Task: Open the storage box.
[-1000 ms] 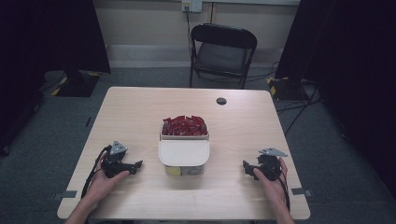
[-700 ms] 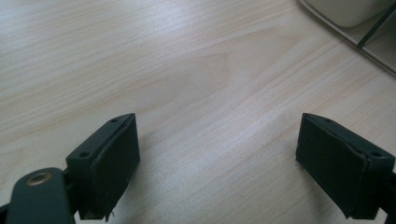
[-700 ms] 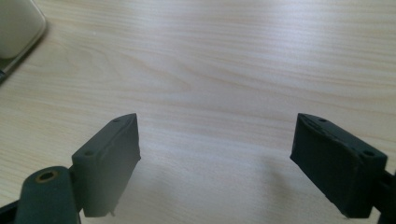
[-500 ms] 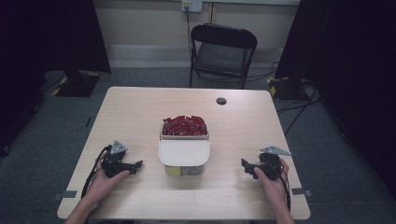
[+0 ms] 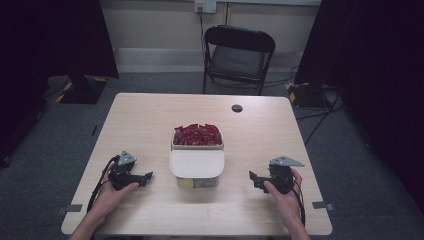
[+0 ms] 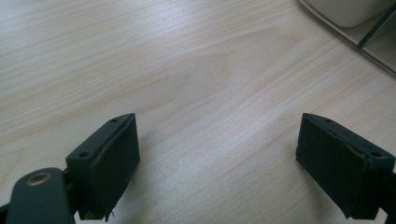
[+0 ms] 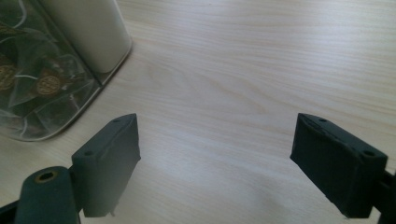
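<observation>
Both grippers sit low over the wooden table, one to each side of a clear container that stands near the table's middle. On the left, the left gripper is held in the person's left hand, whose forearm comes in from the bottom edge and slants up and slightly right; the tool lies close to the tabletop with its jaws pointing right, toward the container, and its grey plate up. Seen in the left gripper view, its jaws stand wide apart with bare wood between them and nothing gripped, and a corner of the container shows at the upper right. On the other side, the right gripper is carried in the right hand, the forearm entering from the bottom and leaning up and left; its jaws point left at the container, well short of touching it. The right gripper view shows these jaws spread wide too, empty, with only tabletop between them and the container's clear wall and pale lid at the upper left. The container has a white lid over its near half, while its far half is open and holds red packets. Small packets show through the clear wall under the lid.
</observation>
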Demonstrator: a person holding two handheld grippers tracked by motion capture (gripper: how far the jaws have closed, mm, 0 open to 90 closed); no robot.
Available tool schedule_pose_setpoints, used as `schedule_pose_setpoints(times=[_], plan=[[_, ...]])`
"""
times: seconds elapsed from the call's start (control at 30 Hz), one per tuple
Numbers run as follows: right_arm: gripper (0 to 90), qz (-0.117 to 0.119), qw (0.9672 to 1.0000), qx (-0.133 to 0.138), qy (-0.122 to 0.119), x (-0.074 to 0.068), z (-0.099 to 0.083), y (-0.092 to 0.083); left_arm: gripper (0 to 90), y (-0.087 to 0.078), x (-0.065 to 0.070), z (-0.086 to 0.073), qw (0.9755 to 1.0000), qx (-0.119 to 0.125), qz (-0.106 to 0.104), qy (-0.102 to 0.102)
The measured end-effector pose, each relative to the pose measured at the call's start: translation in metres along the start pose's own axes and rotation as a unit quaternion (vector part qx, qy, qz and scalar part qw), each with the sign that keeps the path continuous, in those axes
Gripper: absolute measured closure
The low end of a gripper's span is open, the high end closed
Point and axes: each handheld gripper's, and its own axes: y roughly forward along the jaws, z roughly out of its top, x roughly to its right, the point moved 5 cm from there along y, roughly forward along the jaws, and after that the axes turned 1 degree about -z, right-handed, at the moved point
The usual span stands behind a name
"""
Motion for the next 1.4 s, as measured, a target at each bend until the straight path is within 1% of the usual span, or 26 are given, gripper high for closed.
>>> schedule_pose_setpoints(times=[0.03, 0.17, 0.23, 0.33, 0.43, 0.57, 0.67, 0.77, 0.93, 0.97, 1.03, 1.07, 1.17, 1.23, 1.4], plan=[[14.8, 0.0, 1.0, 0.0, 0.0, 0.0, 0.0, 0.0, 12.9, 0.0, 0.0, 0.0, 1.0, 0.0, 0.0, 0.0], [14.8, 0.012, 0.9998, 0.005, -0.013, -0.013, 0.003, -0.002, 12.9, 0.0, 0.0, 0.0, 1.0, 0.0, 0.0, 0.0], [14.8, 0.012, 0.9998, 0.006, -0.014, -0.014, 0.003, -0.002, 12.9, 0.0, 0.0, 0.0, 1.0, 0.0, 0.0, -0.001], [14.8, 0.024, 0.9995, 0.006, -0.02, -0.022, 0.006, -0.003, 12.9, 0.0, 0.0, 0.0, 1.0, 0.0, 0.0, 0.0], [14.8, 0.025, 0.9994, 0.007, -0.021, -0.024, 0.006, -0.003, 12.9, 0.0, 0.0, 0.0, 1.0, 0.0, 0.0, 0.0], [14.8, 0.033, 0.9991, 0.01, -0.025, -0.029, 0.008, -0.004, 12.9, 0.0, 0.0, 0.0, 1.0, 0.0, 0.0, 0.0], [14.8, 0.035, 0.9991, 0.012, -0.023, -0.032, 0.01, -0.005, 13.0, 0.0, 0.0, 0.0, 1.0, 0.0, 0.0, 0.0], [14.8, 0.041, 0.9987, 0.016, -0.025, -0.038, 0.013, -0.006, 12.9, 0.0, 0.0, 0.0, 1.0, 0.0, 0.0, 0.0], [14.8, 0.054, 0.9977, 0.02, -0.034, -0.049, 0.018, -0.007, 13.0, 0.0, 0.0, 0.0, 1.0, 0.0, 0.0, 0.0], [14.8, 0.056, 0.9973, 0.025, -0.04, -0.053, 0.02, -0.007, 12.9, 0.0, 0.0, 0.0, 1.0, 0.0, 0.0, 0.0], [14.8, 0.059, 0.9972, 0.025, -0.04, -0.055, 0.021, -0.007, 12.9, 0.0, 0.0, 0.0, 1.0, 0.0, 0.0, 0.0], [14.8, 0.062, 0.9967, 0.027, -0.045, -0.059, 0.023, -0.007, 12.9, 0.0, 0.0, 0.0, 1.0, 0.0, 0.0, 0.0], [14.7, 0.066, 0.9964, 0.026, -0.047, -0.062, 0.024, -0.007, 12.9, 0.0, 0.0, 0.0, 1.0, 0.001, 0.0, -0.001], [14.7, 0.07, 0.9957, 0.025, -0.055, -0.068, 0.024, -0.007, 12.9, 0.0, 0.0, 0.0, 1.0, 0.0, 0.0, 0.0], [14.5, 0.082, 0.9949, 0.026, -0.053, -0.077, 0.025, -0.007, 13.0, 0.0, 0.0, 0.0, 1.0, 0.0, 0.0, 0.0]])
